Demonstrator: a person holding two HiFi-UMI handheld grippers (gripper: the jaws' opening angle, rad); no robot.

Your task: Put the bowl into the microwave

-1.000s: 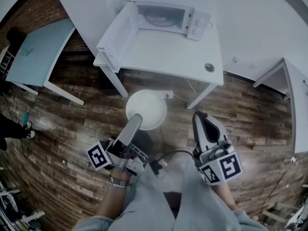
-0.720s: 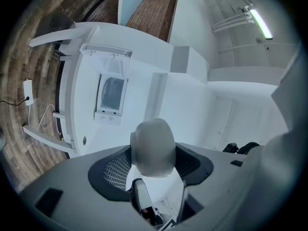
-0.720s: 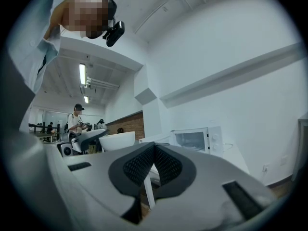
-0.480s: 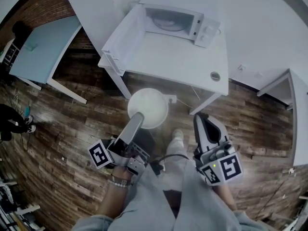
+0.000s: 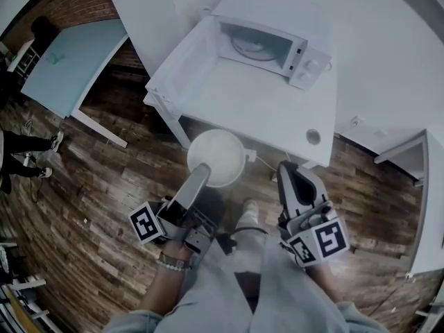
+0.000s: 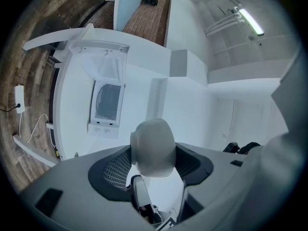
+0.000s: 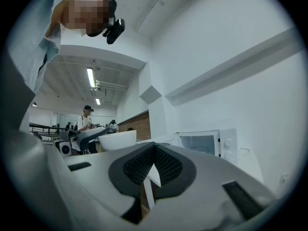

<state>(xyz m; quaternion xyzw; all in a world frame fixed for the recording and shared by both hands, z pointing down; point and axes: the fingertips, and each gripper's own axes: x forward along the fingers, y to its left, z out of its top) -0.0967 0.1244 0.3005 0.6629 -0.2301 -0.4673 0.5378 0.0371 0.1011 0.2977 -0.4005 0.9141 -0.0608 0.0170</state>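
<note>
A white bowl (image 5: 216, 157) hangs over the wooden floor just in front of the white table (image 5: 263, 113), with my left gripper (image 5: 200, 171) shut on its near rim. In the left gripper view the bowl (image 6: 153, 147) fills the space between the pads. The white microwave (image 5: 270, 46) stands on the table with its door (image 5: 182, 64) swung open to the left and its glass turntable showing. My right gripper (image 5: 291, 174) floats to the right of the bowl, shut and empty. From the right gripper view, the bowl (image 7: 118, 139) is on the left and the microwave (image 7: 207, 143) on the right.
A light blue table (image 5: 69, 61) stands at the far left, with a person's legs (image 5: 24, 144) beside it. Another white table (image 5: 430, 186) is at the right edge. A power strip and cable (image 5: 251, 155) lie on the floor under the table's front edge.
The table and microwave have drawn nearer and slid right and down in the head view. The bowl stays in the left gripper's grip; the right gripper is still shut.
</note>
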